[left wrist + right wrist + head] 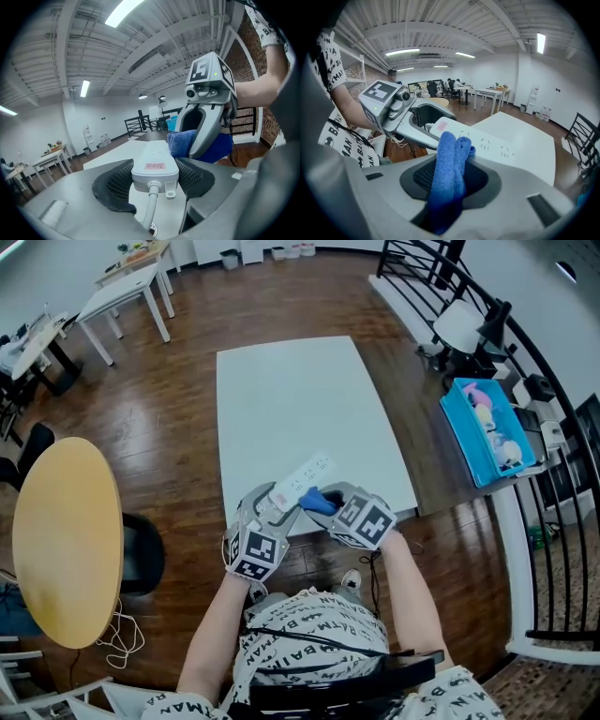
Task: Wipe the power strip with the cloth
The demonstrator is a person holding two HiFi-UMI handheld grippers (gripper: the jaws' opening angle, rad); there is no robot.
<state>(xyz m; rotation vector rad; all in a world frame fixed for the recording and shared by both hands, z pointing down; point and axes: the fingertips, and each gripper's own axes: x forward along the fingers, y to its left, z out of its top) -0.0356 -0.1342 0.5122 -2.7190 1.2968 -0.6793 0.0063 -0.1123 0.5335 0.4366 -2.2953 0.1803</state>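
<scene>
Big open office with a wood floor, and you're at the near end of the white table (309,390). Closest to you, your left gripper (154,180) is clamped on the cord end of the power strip (154,161), seemingly lifted off the table, I'd guess so it can't slide around. Your right gripper (450,180) is pinched tight on the folded blue cloth (447,154), its tip touching the strip's right side, ready to rub. Farther right sits a blue bin (487,427).

Bench (309,399): white, rectangular, standing on the floor.
Floor (178,427): dark wood planks.
Power strip (305,474): over the bench's near edge; contact with the top unclear.
</scene>
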